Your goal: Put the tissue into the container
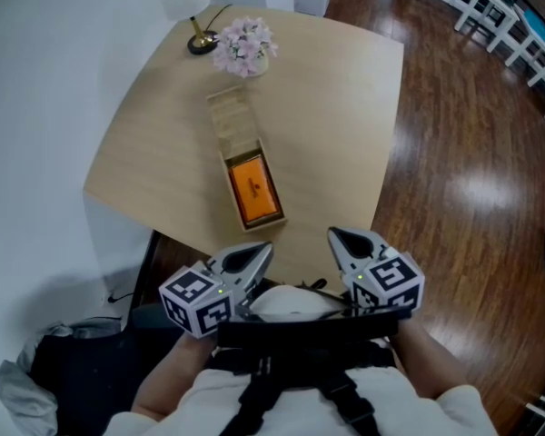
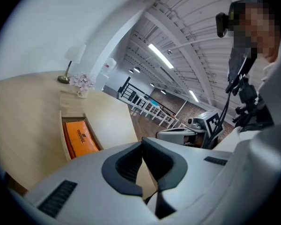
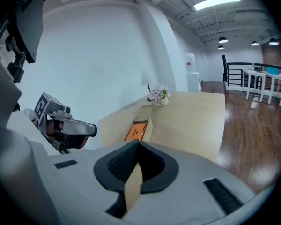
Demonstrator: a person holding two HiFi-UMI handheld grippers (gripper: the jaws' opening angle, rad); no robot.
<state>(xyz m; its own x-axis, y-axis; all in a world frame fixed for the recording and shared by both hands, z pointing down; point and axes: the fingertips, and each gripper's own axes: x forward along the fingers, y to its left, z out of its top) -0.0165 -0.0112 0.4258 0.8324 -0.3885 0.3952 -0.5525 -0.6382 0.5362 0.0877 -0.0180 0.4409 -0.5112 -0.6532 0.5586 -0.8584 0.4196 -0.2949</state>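
Two tools hang at the table's [image 1: 345, 107] near edge in the head view, left gripper [image 1: 265, 249] and right gripper [image 1: 334, 235]. The orange tissue pack [image 1: 253, 189] lies inside the wooden container [image 1: 232, 121] (seemingly home already). Left gripper view: jaws pressed together, nothing between. Right gripper view: likewise closed and empty. Reaching in blunt like this could shove the container or tip the flower pot [image 1: 245, 47].

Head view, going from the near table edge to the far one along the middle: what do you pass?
The orange pack in the near end of the wooden box → the box's bare far end → pink flowers.
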